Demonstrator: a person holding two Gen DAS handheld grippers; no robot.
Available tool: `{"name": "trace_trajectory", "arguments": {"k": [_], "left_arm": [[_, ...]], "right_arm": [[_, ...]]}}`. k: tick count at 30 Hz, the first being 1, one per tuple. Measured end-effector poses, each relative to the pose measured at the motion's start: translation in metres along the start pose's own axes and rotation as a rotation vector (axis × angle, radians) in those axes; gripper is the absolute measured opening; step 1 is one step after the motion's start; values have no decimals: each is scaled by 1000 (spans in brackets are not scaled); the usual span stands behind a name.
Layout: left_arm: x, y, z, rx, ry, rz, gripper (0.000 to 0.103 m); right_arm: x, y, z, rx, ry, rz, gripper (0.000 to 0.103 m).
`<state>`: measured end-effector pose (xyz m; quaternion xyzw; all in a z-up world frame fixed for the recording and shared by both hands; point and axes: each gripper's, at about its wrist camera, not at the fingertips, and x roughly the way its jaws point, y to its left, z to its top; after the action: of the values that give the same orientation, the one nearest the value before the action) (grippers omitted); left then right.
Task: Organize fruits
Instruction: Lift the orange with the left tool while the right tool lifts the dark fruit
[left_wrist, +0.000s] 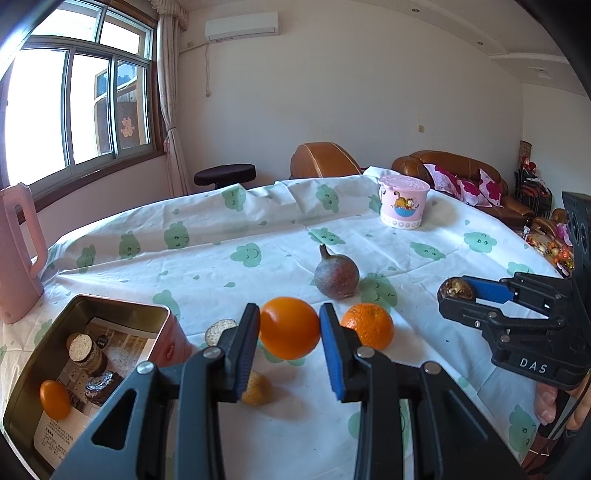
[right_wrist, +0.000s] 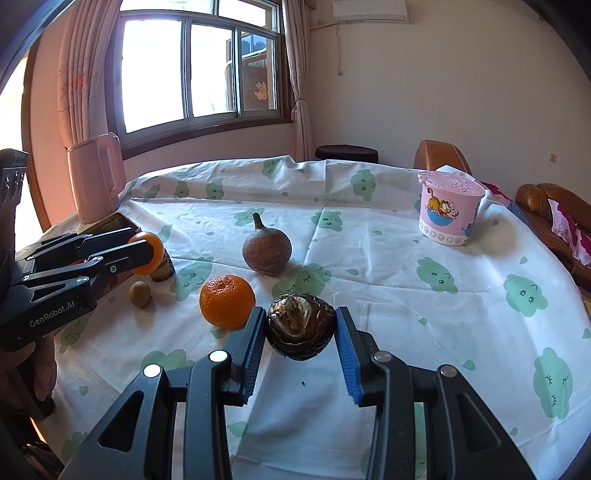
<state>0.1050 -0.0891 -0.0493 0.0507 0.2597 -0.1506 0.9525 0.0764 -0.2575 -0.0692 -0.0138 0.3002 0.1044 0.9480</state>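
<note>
Now the left hand-held gripper (left_wrist: 289, 328) grasps a smooth orange (left_wrist: 289, 328) between its pads, just right of the open tin (left_wrist: 162, 314). Right of the tin, the right hand-held gripper (right_wrist: 300, 326) grasps a dark husked fruit (right_wrist: 300, 326). Beyond lie a dimpled orange (left_wrist: 368, 325) and brown pear-shaped fruit (left_wrist: 337, 276) on the surface (left_wrist: 229, 269).

My left finger (left_wrist: 242, 350) hiding part of the small yellowish fruit (left_wrist: 258, 387), frame edge cutting off the pink jug (left_wrist: 16, 254), tin's leaflet print (left_wrist: 55, 439) unreadable.

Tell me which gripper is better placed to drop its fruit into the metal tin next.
Left. The left gripper holds a smooth orange right beside the open tin. The right gripper holds a dark fruit farther across the table from it.
</note>
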Motion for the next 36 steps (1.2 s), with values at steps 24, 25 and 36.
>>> {"name": "trace_trajectory", "arguments": {"k": [24, 25, 36], "left_arm": [[-14, 6, 0, -33, -72, 12, 35], [-15, 7, 0, -34, -76, 14, 35], [-22, 6, -2, -35, -116, 28, 35]], "right_arm": [[-16, -3, -3, 9, -93, -16, 40], [-16, -3, -3, 9, -96, -18, 40], [-22, -2, -4, 7, -131, -30, 40]]}}
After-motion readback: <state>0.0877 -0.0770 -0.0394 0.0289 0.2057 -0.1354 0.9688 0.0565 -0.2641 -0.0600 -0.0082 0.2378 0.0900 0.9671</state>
